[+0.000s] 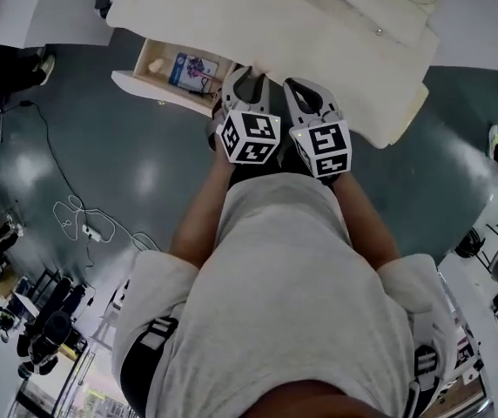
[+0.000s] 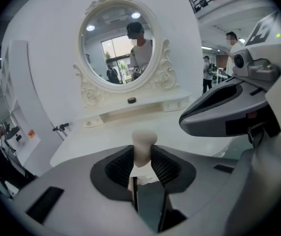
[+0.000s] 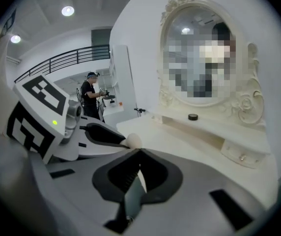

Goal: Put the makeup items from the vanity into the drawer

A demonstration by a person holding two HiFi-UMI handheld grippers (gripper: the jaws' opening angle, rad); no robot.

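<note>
Just right of the drawer (image 1: 149, 66), our left gripper (image 1: 247, 81) clamps a beige sponge (image 2: 144, 141) lengthwise; right gripper (image 3: 138, 157) sits farther off, pinched together, empty.

In the left gripper view, at centre, the lower part of a beige round-headed item (image 2: 144, 144) is hidden between the pads of the left gripper (image 2: 143, 156). Its head is blurred, so its kind cannot be told. The right gripper (image 2: 194, 117) is cut off by the right edge of that view. A small dark round thing (image 2: 131, 100) on the shelf (image 2: 150, 107) under the mirror (image 2: 123, 43) is too small to be named. In the head view, at upper left, the drawer (image 1: 153, 90) is partly covered by the vanity top (image 1: 258, 24), which is cut off by the upper edge, and a blue-and-white item (image 1: 193, 70) lying in the drawer is too small to be identified
</note>
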